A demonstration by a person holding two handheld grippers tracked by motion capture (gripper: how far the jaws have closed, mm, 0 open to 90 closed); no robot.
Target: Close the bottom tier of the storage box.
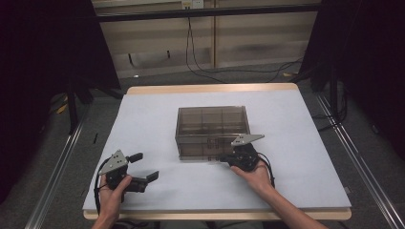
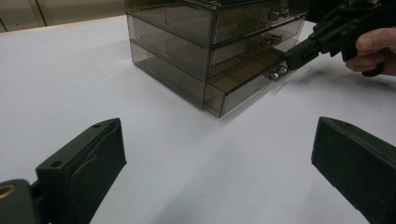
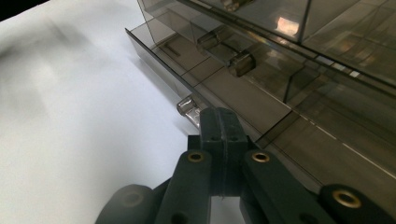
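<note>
- Just ahead of my right claw [image 3: 219,126] sits the smoky plastic drawer box [image 1: 212,131], near the middle of the white surface [image 1: 143,124]; I hold the claw low and level with the bottom drawer [image 2: 243,81] so it meets the front, not the lid.
- That drawer stands a little way out of the box, its small clear knobs [image 2: 276,72] right at my claw tip.
- My right claw's jaws are pressed together; one knob [image 3: 187,106] lies just to the side of them, and I cannot tell whether they pinch anything.
- My left claw [image 1: 143,169] rests well back from the box with jaws wide apart, holding nothing, kept out of the way.
- My guess: the drawer is being pulled or pushed.
</note>
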